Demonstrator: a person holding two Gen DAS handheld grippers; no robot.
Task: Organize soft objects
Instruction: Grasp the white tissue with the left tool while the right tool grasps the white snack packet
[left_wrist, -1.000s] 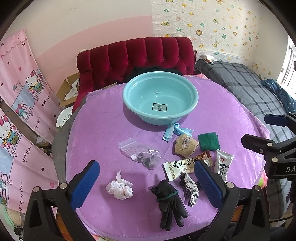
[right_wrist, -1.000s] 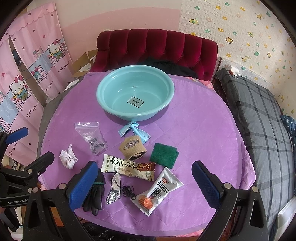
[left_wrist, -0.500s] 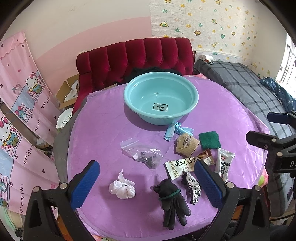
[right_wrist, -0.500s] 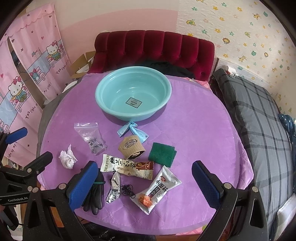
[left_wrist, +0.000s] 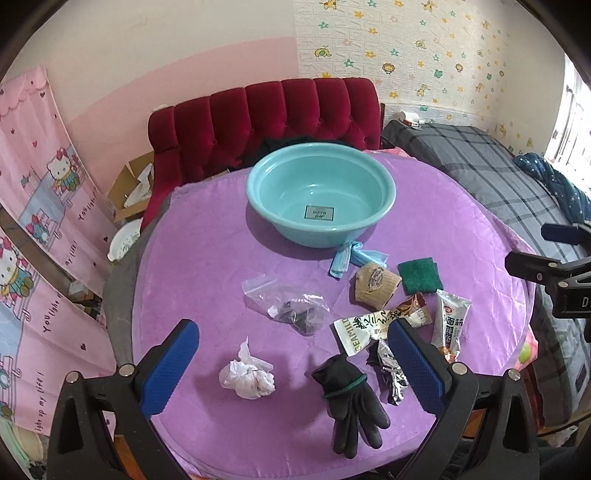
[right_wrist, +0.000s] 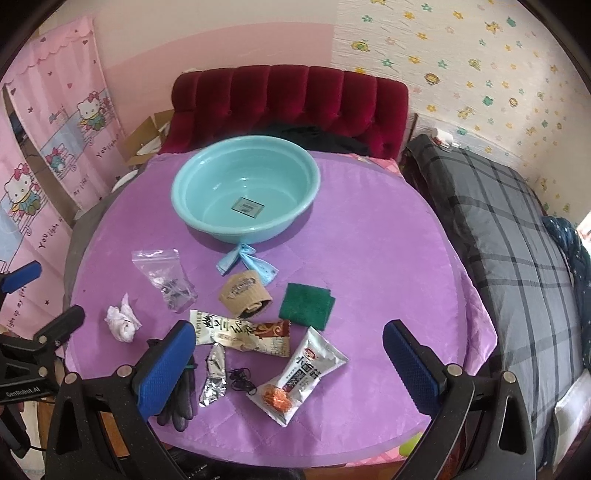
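- we see a round table (left_wrist: 207, 266) under a purple quilted cloth, with a red tufted headboard (left_wrist: 258, 118) behind it and a grey plaid bed (right_wrist: 517, 236) to the right.
- a teal basin (left_wrist: 320, 199) stands empty at the far middle of the table, a small label on its floor.
- our left gripper (left_wrist: 293, 363) hangs over the near edge with its blue pads spread wide, holding nothing; between them lie a crumpled white tissue (left_wrist: 246, 376) and a black glove (left_wrist: 349, 397).
- our right gripper (right_wrist: 288, 363) is likewise spread wide and empty, over the near right of the table; a silver noodle packet (right_wrist: 299, 376) lies between its pads.
- the soft things sit in a loose cluster on the near half of the table, none in the basin.
- a long seamild wrapper (right_wrist: 240, 332) lies just before a brown paper cup sleeve (right_wrist: 245, 299).
- a green scouring pad (right_wrist: 306, 305) lies right of the sleeve.
- a clear zip bag (right_wrist: 164, 275) with dark bits inside lies left of the sleeve.
- a light blue face mask (right_wrist: 245, 262) touches the basin's near foot.
- a crumpled foil wrapper (right_wrist: 214, 376) and a thin black hair tie (right_wrist: 242, 380) lie beside the glove.
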